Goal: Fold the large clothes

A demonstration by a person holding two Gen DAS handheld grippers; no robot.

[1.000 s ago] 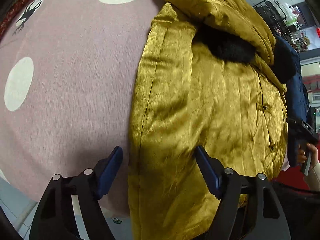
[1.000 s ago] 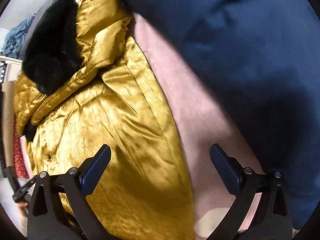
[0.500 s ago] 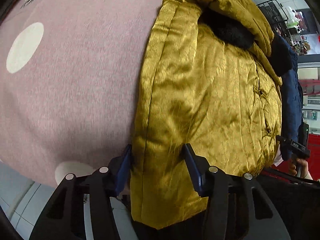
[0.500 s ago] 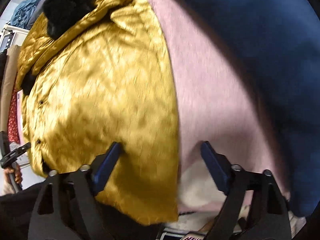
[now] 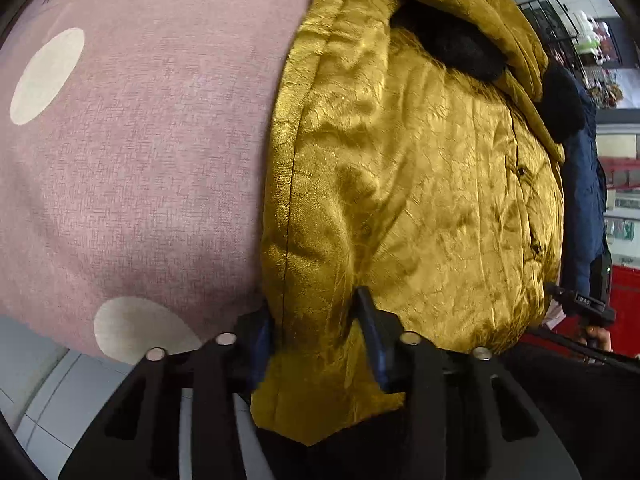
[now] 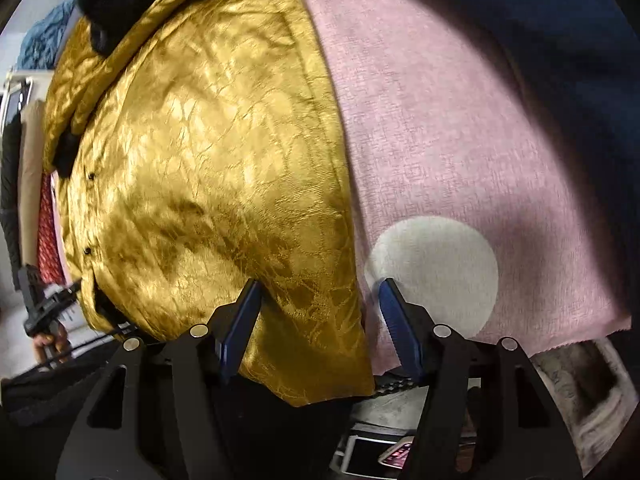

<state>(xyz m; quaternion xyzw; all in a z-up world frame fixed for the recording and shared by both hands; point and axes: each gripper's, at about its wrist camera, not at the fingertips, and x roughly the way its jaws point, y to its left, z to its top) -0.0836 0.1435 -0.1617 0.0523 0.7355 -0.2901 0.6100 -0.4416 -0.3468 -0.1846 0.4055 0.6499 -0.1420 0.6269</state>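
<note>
A shiny gold padded jacket [image 5: 420,184] with black fur trim [image 5: 460,44] lies flat on a pink cloth with white dots [image 5: 140,140]. My left gripper [image 5: 314,320] is shut on the jacket's lower left hem corner, which hangs over the table's near edge. In the right wrist view the jacket [image 6: 208,168] fills the left half. My right gripper [image 6: 320,304] straddles its lower right hem corner with the jaws narrowed but still apart, the right pad over the pink cloth [image 6: 460,140].
A dark navy garment [image 6: 540,20] lies on the cloth to the right of the jacket. Folded clothes and a blue garment [image 6: 44,40] sit past the far left. A wire rack [image 5: 556,20] stands beyond the table. Tiled floor [image 5: 32,380] shows below the table edge.
Both grippers moved back to the jacket's bottom hem at the table edge. The left jaws closed onto the hem corner; the right jaws narrowed around the other corner.
</note>
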